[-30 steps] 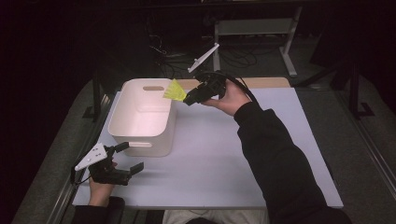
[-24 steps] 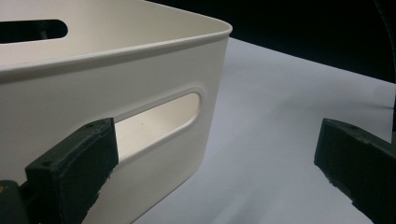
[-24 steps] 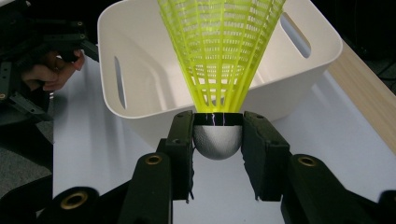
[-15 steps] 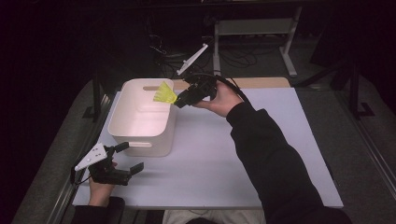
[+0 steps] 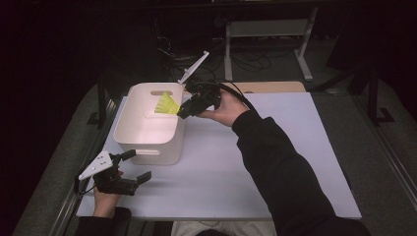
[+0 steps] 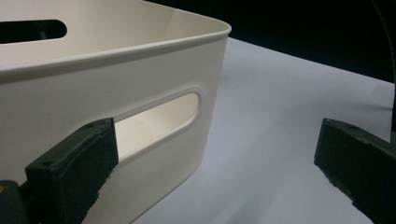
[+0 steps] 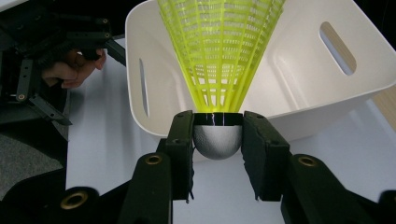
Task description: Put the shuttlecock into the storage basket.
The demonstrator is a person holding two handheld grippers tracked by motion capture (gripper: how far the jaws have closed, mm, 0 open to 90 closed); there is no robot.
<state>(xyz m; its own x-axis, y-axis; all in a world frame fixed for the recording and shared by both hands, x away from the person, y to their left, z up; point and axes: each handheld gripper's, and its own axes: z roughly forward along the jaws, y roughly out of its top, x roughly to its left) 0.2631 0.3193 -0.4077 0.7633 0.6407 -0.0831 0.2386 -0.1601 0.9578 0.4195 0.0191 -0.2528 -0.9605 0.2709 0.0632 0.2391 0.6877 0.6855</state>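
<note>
Two grippers in play. Right gripper (image 5: 183, 111) is clamped on a yellow shuttlecock (image 5: 167, 104): in the right gripper view both jaws squeeze the white cork (image 7: 217, 140) from either side, and the yellow skirt (image 7: 219, 51) fans away from the jaws toward the open bin (image 7: 299, 88).

From the high view, the shuttlecock hangs in the air just over the right rim of the white bin (image 5: 147, 147), near its far right corner, skirt pointing into the bin. Not touching the rim as far as I can tell. The right hand (image 5: 223, 108) holds the gripper level, dark sleeve (image 5: 280, 167) running back to the table's near edge.

The bin sits on the white table top (image 5: 255, 162) toward its left side, closer to the far left corner than to the near edge. Slot handles on its short walls; inside looks bare from above.

Left gripper (image 5: 132, 166) rests low at the near left corner of the table, just in front of the bin's near wall. Its jaws stand wide apart with nothing between them. In the left gripper view they frame the bin's corner and handle slot (image 6: 159, 119), with no contact. The left hand (image 5: 105, 199) sits at the table's near edge.
</note>
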